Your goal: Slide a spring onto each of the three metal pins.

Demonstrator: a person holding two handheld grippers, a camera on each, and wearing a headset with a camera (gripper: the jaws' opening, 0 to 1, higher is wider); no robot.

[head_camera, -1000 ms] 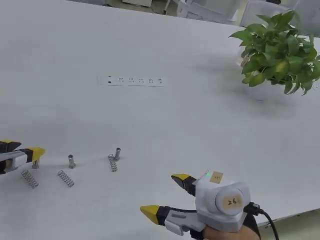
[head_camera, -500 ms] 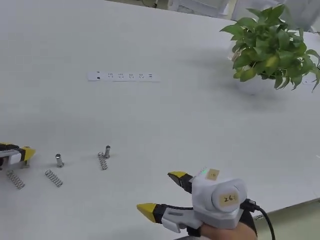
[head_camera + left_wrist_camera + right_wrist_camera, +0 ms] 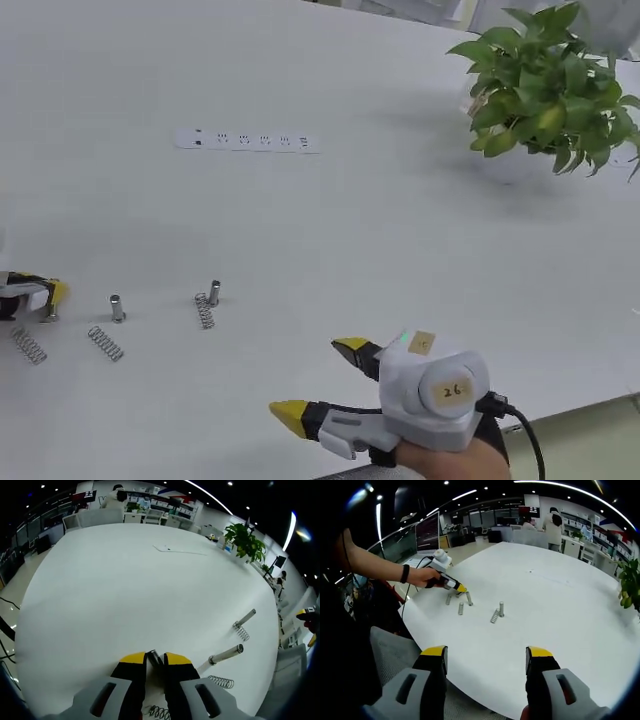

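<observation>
Three short metal pins stand on the white table at the lower left. The middle pin point(image 3: 117, 308) and the right pin point(image 3: 214, 293) stand free. My left gripper point(image 3: 52, 293) is shut on the leftmost pin point(image 3: 154, 660), which shows between its yellow tips. Three springs lie flat: one point(image 3: 28, 346) near the left gripper, one point(image 3: 104, 343) below the middle pin, and one point(image 3: 204, 310) touching the right pin's base. My right gripper point(image 3: 320, 380) hovers open and holds nothing near the table's front edge, well to the right of the pins.
A white power strip point(image 3: 248, 141) lies flat at mid table. A potted plant point(image 3: 545, 80) stands at the back right. The table's front edge point(image 3: 590, 410) runs just behind the right gripper. An arm point(image 3: 380, 570) holds the left gripper.
The head camera has shifted, so the whole picture sits a little differently. The left gripper stays at the leftmost pin and the right gripper stays open near the front edge.
</observation>
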